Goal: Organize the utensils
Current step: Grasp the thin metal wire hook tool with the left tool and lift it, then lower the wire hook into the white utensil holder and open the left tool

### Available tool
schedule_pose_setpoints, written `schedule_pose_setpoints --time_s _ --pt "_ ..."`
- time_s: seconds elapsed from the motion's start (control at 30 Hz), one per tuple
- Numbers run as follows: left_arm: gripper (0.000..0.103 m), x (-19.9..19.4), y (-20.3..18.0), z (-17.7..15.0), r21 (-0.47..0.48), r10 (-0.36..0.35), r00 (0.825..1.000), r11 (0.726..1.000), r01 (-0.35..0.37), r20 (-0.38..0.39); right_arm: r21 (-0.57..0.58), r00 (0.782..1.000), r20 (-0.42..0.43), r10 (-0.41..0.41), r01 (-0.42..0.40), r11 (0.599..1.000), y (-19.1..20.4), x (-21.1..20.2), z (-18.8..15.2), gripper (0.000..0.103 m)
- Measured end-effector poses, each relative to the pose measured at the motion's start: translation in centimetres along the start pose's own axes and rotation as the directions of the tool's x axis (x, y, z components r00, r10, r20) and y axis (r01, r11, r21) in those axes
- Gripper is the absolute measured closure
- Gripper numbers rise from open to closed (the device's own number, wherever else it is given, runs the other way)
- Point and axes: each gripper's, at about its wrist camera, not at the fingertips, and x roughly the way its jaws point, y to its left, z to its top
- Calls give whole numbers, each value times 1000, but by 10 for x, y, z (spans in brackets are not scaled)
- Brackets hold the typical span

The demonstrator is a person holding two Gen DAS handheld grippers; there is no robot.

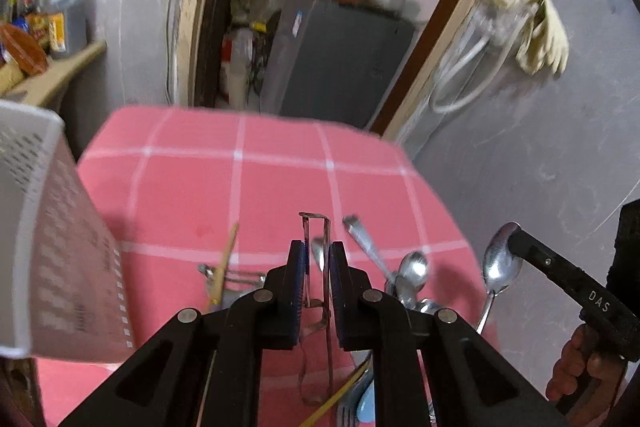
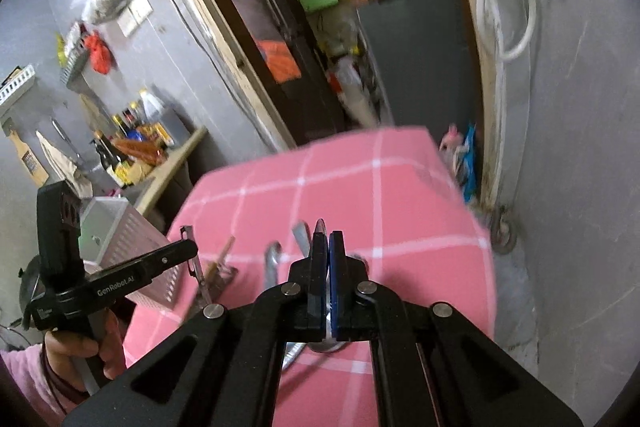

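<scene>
Two clamped claws: left claw (image 1: 316, 267) on tongs (image 1: 316, 227), right claw (image 1: 516, 239) on spoon (image 1: 500, 263)

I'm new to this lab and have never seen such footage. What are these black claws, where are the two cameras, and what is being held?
A person holds a hand-operated gripper in each hand; each carries a wide-angle camera looking along its fingers.

In the left camera's picture, the left gripper is shut on thin metal tongs. At its right edge you see the right gripper pinching a spoon.

The right camera's picture shows the right gripper shut on that spoon, and on the left the other gripper and a hand.

Below lies a pink checked cloth with more cutlery and a perforated metal holder.
</scene>
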Motion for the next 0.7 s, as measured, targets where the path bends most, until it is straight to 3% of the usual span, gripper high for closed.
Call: schedule_pose_setpoints --time_s 0.33,0.47,0.7 --pt "91 -93 -1 52 23 -17 974 1000 12 227 -125 972 230 -38 69 990 71 -63 60 101" --pt "91 -136 15 76 19 0 951 1000 -6 309 -169 954 299 -6 59 984 110 -73 84 101" --pt "91 -191 65 101 22 104 898 992 -125 428 -250 914 390 108 -8 968 196 -57 102 101"
